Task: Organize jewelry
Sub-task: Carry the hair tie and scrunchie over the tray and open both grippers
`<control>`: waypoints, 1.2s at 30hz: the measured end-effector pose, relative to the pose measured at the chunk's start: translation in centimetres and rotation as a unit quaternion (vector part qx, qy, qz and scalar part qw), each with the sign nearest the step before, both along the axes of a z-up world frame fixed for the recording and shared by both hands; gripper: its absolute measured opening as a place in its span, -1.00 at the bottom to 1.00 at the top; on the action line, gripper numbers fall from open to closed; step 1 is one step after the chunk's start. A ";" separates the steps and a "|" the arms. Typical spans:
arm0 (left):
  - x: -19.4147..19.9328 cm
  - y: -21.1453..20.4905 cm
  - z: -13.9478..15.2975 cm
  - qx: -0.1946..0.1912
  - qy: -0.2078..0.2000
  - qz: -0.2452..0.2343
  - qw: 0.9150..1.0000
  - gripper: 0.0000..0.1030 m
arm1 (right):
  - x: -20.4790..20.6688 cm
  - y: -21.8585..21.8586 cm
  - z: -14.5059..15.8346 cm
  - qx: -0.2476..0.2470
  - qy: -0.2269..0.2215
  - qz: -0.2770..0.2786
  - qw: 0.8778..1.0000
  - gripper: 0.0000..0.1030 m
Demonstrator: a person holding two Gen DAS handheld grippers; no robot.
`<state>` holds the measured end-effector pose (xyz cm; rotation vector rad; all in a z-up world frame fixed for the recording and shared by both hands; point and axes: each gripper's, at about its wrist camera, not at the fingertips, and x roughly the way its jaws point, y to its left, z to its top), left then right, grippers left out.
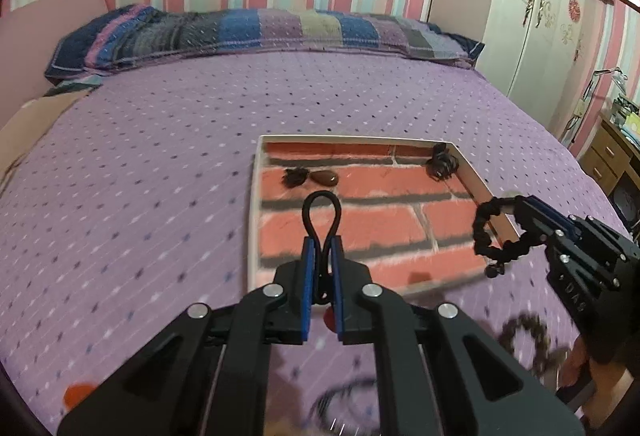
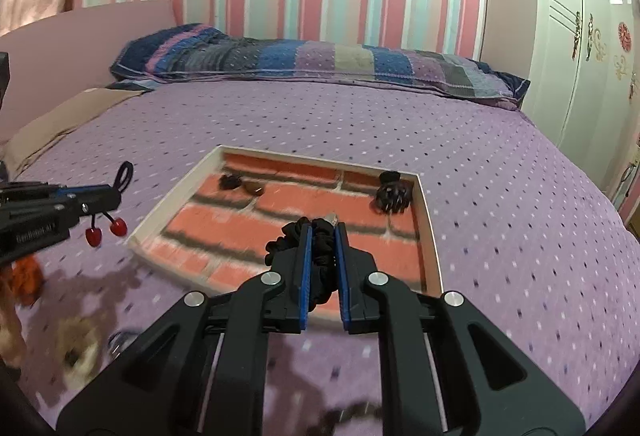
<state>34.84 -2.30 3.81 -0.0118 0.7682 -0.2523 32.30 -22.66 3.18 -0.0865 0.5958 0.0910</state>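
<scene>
Both tools (image 1: 322, 256) (image 2: 322, 236) angled over tray (image 1: 256, 171)

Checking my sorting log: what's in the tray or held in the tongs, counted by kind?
Cherry hair tie, in left tongs: 1
Black scrunchie, in right tongs: 1
Claw clip: 1
Brown stone: 1
Dark bundle, kind unclear: 1
Total: 5

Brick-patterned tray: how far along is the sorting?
Done: a black claw clip and two small dark pieces lie in the shallow brick-patterned tray. In hand: left claw grips a black elastic with red cherry beads; right claw grips a black scrunchie. Left: blurred items on the purple bedspread.
</scene>
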 end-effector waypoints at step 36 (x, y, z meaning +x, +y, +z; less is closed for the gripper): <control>17.0 -2.9 -8.1 0.079 0.139 0.026 0.987 -0.59 | 14.8 -7.5 -7.1 0.018 0.165 -0.082 0.983 -0.48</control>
